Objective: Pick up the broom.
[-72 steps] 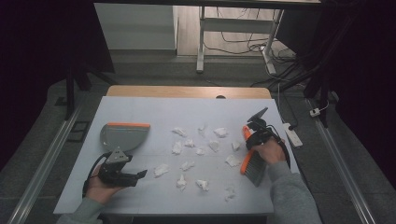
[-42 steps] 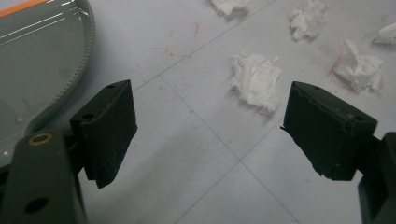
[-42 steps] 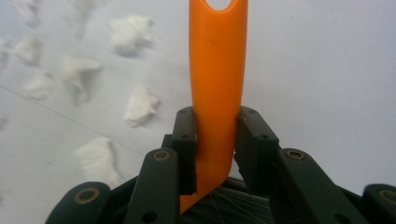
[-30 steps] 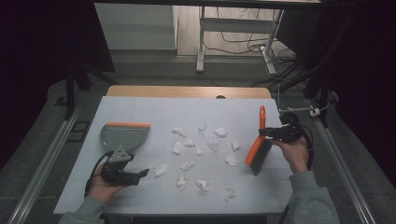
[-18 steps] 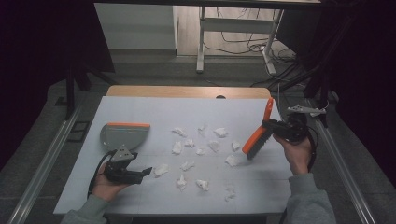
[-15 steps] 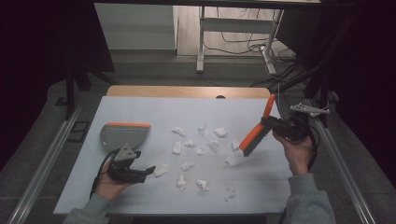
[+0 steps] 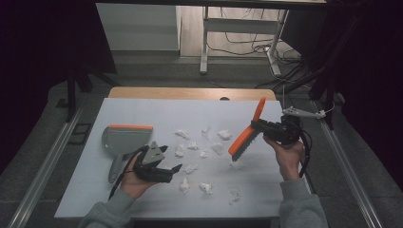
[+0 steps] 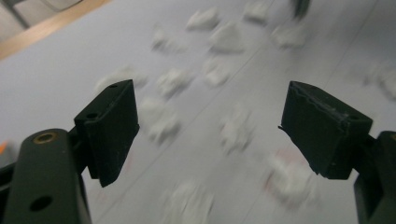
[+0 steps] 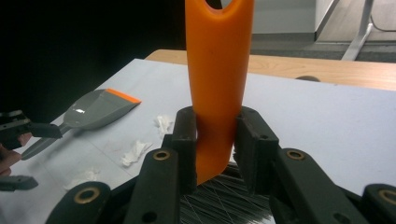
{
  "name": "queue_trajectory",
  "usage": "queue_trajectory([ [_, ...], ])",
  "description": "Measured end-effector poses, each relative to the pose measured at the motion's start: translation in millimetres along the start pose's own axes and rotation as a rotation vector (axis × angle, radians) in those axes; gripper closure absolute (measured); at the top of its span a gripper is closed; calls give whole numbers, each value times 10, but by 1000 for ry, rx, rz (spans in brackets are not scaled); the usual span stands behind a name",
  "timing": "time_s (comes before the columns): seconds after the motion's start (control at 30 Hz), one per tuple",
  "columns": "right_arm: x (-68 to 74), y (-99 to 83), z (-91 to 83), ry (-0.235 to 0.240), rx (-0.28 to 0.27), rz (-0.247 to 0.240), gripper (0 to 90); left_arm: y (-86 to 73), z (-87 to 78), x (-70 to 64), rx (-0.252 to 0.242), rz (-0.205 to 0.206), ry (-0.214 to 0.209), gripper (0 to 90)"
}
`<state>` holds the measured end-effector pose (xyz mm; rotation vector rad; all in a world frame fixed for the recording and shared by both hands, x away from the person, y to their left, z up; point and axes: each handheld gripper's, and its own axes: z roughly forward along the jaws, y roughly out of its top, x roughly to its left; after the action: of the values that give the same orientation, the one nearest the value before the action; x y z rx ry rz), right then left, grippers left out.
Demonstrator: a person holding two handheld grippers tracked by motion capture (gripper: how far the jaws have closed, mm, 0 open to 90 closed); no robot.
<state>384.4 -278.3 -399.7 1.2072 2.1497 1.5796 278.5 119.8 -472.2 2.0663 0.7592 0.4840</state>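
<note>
Right tool (image 9: 215,140) clamps the unmarked orange brush (image 7: 247,135); left tool (image 8: 210,135) gapes wide over paper scraps (image 7: 190,168)

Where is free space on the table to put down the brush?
Bare patches lie along the far edge of the table, beyond the paper scraps, and right of the brush. The middle is crowded; the dustpan fills the left.

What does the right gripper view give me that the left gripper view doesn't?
Right gripper view: the right claw clamped on the orange brush handle, dark bristles below, and the grey dustpan lying on the table. Left gripper view: the left claw open and holding nothing, aimed across the scattered scraps. Both show the white paper scraps on the pale tabletop.
</note>
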Motion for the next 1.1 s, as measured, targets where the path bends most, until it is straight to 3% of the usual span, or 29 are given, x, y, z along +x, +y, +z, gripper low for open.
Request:
queue_trajectory([
  [0.1,36,-25,68,18,0,11,706,158,173,-123,-15,20,-39,199],
  [0.27,121,-41,156,44,-11,23,705,299,462,-303,-6,57,-67,203],
  [0.4,172,-59,221,71,-17,36,706,375,603,-381,-15,44,-95,205],
  [0.6,290,-128,356,102,-11,46,705,424,774,-408,-22,32,-80,247],
  [0.83,348,-193,489,141,-14,101,705,422,953,-430,-30,26,-51,339],
  [0.97,364,-199,509,148,-21,113,705,427,961,-408,-46,15,-43,433],
  [1.1,380,-209,546,176,-29,134,705,418,981,-350,-38,-14,-33,604],
])
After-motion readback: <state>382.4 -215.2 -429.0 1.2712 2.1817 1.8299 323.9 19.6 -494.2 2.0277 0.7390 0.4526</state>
